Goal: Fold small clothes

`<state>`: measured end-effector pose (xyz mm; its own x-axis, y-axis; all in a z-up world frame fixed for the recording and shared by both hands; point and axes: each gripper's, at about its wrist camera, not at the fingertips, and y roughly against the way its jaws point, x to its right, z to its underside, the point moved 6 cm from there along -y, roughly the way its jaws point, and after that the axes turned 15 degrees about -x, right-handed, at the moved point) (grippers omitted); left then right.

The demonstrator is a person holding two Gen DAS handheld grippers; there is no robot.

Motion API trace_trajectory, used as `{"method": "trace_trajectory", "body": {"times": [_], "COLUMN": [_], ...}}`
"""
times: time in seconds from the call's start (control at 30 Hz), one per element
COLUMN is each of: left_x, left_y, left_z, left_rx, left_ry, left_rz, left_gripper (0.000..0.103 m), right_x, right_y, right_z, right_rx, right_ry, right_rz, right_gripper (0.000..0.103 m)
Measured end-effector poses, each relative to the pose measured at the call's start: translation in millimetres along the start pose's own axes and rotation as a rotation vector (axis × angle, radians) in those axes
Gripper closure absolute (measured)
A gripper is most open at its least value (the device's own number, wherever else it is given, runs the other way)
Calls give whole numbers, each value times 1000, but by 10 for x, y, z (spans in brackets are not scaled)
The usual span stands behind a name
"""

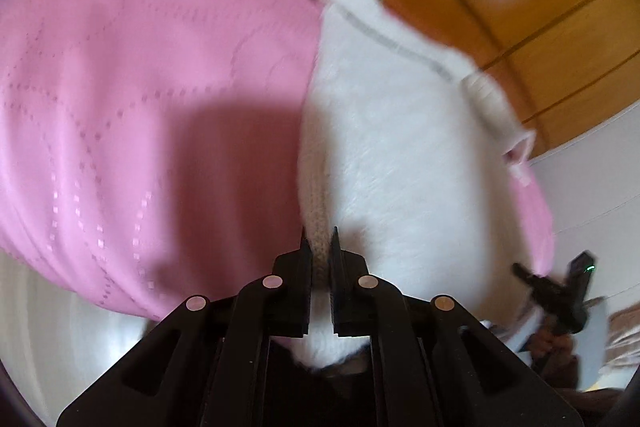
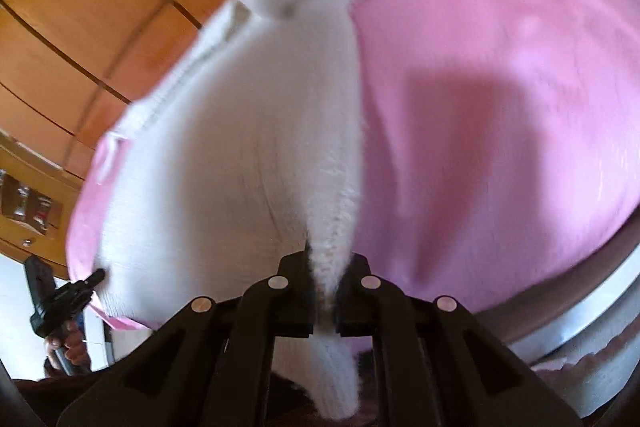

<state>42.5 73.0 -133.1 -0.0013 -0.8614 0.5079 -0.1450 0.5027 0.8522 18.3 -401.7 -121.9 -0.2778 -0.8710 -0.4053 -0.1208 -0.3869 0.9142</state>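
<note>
Both hand-held grippers (image 1: 319, 259) (image 2: 328, 267) pinch the white garment's (image 1: 400, 155) edge (pink cloth (image 1: 140, 87) behind).

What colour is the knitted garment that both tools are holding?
White. The knitted garment shows best in the right wrist view, lying on a pink cloth.

Bright, soft daylight. Both fisheye views bend strongly at the edges, with dark corners. The white garment (image 1: 400, 155) is motion-blurred. A dark shadow falls on the pink cloth (image 1: 140, 87) just ahead of each gripper's fingers.
</note>
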Motion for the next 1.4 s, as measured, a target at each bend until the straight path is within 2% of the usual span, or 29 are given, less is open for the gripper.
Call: {"method": "trace_trajectory", "body": {"times": [0.03,0.07,0.1,0.13,0.17,0.2,0.3,0.4,0.5,0.57,0.63,0.7,0.87,1.0,1.03,1.07,1.1,1.13,1.17,1.2,1.23,1.3,1.4], "left_x": [-55,-68,-87,-142,-198,-250,-484,-740,-1010,-1167,-1325,-1451,-1712,-1849,-1858,-1869,-1878,-1894,-1889,-1876,-1860,-1813,-1727], "left_y": [-23,2,50,146,244,332,561,697,857,989,1080,1142,1066,976,928,896,855,834,815,788,835,1017,1563], "left_z": [-17,-24,-42,-81,-124,-156,-361,-614,-884,-1064,-1257,-1406,-1983,-2361,-2487,-2583,-2691,-2742,-2791,-2839,-2871,-2849,-2645], "left_rx": [-3,5,20,61,108,148,219,268,318,366,380,388,377,376,373,373,366,355,335,319,332,380,482], "left_ry": [27,29,33,50,66,83,143,232,335,363,377,398,464,480,474,468,453,439,420,404,388,361,328], "left_rz": [-17,-2,5,-13,-44,-77,-143,-227,-201,-258,-307,-303,-226,-253,-276,-284,-273,-267,-272,-284,-293,-266,-230], "left_gripper": [96,88,80,57,41,37,36,36,36,36,36,36,36,36,38,48,53,69,97,101,101,101,101], "right_x": [13,-1,-37,-69,-95,-135,-431,-777,-1273,-1464,-1688,-1801,-2045,-2294,-2383,-2450,-2520,-2570,-2611,-2681,-2720,-2838,-3017], "right_y": [-36,-26,15,77,161,249,366,272,-100,-305,-502,-610,-802,-989,-1085,-1181,-1306,-1401,-1480,-1573,-1624,-1757,-1848], "right_z": [3,-12,-38,-49,-85,-114,-197,-206,-200,-157,-134,-173,-531,-940,-1065,-1173,-1281,-1362,-1420,-1502,-1548,-1727,-2020], "right_rx": [-4,-1,11,30,61,89,146,146,84,46,11,5,11,14,7,-4,-19,-26,-29,-26,-26,-28,1], "right_ry": [5,15,29,32,36,40,103,181,278,333,394,429,458,500,512,521,532,545,560,580,588,602,628], "right_rz": [15,30,47,63,82,95,93,49,1,-1,2,3,13,17,22,26,39,48,57,71,77,88,114], "right_gripper": [96,94,87,73,61,51,47,40,40,40,42,44,58,67,70,71,72,72,72,72,73,72,74]}}
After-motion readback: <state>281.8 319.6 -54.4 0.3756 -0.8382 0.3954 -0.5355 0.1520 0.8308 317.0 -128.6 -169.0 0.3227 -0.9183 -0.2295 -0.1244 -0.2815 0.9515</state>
